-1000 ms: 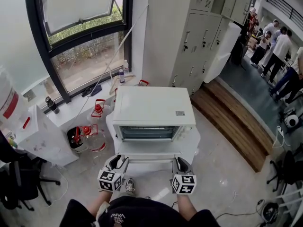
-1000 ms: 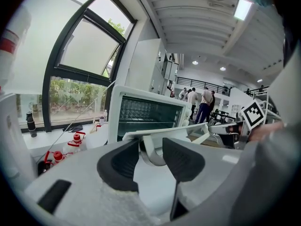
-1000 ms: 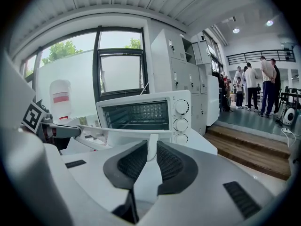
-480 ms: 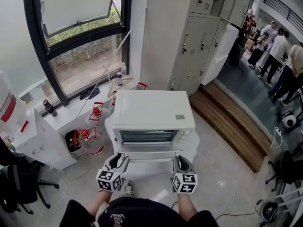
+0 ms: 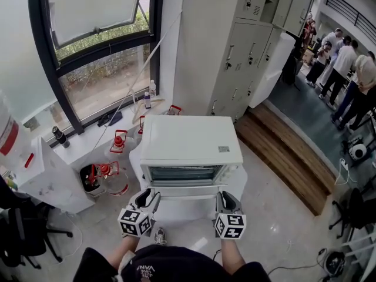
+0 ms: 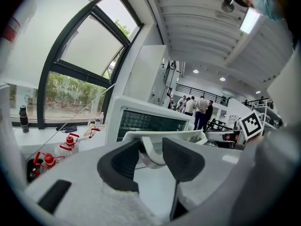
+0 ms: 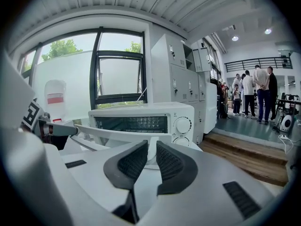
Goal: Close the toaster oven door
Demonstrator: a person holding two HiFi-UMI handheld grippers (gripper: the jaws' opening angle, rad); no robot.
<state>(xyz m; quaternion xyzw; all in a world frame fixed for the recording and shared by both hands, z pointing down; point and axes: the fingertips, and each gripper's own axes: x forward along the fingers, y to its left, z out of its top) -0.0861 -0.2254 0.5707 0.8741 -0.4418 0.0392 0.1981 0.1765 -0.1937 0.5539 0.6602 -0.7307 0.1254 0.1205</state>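
- The window [image 5: 100, 57] fills the wall at the left, and grey lockers [image 5: 247, 46] stand to its right.
- A white desk [image 5: 239, 181] stands on the pale floor in front of the window sill, with red-capped jugs [image 5: 111, 175] on the floor at its left.
- The white toaster oven [image 5: 191, 137] sits on the desk with its front towards the person; its dials are on the right of the front [image 7: 182, 125].
- The toaster oven door [image 5: 188, 191] is open, folded down and out towards the person, so the dark inside with its rack shows.
- The left hand-held gripper [image 5: 148, 197] is at the door's front edge on the left. Its jaws are spread, and the curved end of the door handle [image 6: 150, 159] lies between the pads.
- The right hand-held gripper [image 5: 226, 198] is at the same edge on the right. Its jaws are closer together, with a narrow gap in which the handle's other end [image 7: 151, 149] shows.
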